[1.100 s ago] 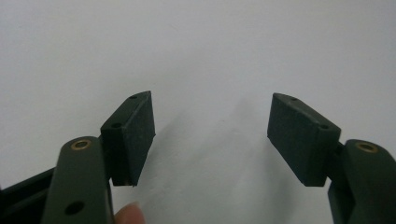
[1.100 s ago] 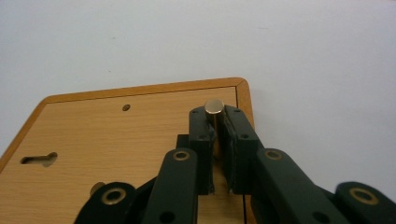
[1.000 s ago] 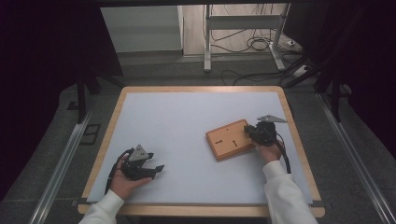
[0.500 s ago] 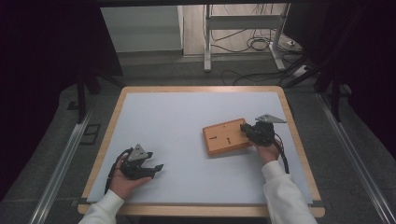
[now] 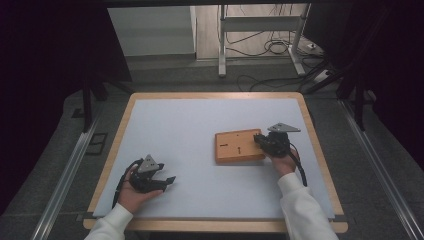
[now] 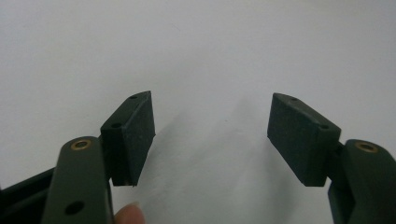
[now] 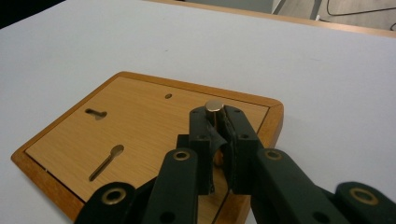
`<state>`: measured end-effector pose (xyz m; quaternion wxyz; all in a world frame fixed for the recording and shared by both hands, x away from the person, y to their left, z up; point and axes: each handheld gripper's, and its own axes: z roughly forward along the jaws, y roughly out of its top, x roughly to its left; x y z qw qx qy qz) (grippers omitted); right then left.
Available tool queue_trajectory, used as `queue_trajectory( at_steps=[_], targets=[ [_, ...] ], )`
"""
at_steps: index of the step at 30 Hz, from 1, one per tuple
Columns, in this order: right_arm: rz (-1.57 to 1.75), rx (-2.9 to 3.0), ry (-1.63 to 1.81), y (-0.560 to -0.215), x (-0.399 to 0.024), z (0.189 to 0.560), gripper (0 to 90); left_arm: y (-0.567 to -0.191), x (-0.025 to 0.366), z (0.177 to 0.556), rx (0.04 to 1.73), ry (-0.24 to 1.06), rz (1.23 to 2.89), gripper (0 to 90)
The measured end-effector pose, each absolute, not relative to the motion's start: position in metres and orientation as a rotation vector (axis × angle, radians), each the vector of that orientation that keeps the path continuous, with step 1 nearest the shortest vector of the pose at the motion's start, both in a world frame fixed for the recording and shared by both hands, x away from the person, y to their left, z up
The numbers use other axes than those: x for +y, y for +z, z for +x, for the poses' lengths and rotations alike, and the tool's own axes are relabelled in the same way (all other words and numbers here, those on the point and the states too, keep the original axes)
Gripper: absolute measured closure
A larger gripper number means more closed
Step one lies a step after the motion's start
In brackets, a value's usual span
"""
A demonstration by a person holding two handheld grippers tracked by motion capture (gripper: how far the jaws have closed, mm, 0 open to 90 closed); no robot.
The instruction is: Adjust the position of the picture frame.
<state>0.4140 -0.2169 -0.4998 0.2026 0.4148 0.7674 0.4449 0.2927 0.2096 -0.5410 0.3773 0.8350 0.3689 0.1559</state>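
The wooden board (image 5: 239,146) looks stiff and fairly light — a flat panel with a raised frame around a paler inset, unlikely to bend or break, though its smooth underside would probably slide easily on the white surface of the counter (image 5: 200,125). Its edges lie too low to pinch well, so the small brass peg (image 7: 214,106) standing up near one corner is the natural place to take hold. The peg is round, polished metal and likely slippery, so a firm squeeze low on its shaft seems wise.

The board is honey-coloured with rounded corners, darker on the rim; two keyhole slots and a small hole are cut into the inset face. It lies flat toward the counter's right edge, about midway between the far and near edges.

The right hand-held gripper (image 7: 215,122) is clamped on the peg — pads pressing either side of it, the peg's cap showing above them. The left hand-held gripper (image 6: 210,135) rests near the counter's near-left corner, well apart from the board, its jaws spread wide with nothing between them.
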Motion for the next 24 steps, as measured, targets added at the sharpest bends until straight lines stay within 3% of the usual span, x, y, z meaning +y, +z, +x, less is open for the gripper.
queue_trajectory(
  at_steps=[24],
  targets=[
    [1.059, 2.272, 1.206, -0.514, -0.159, 0.414, 83.6, -0.542, 0.210, 0.293, 0.950, 0.393, 2.127, 31.5]
  ],
)
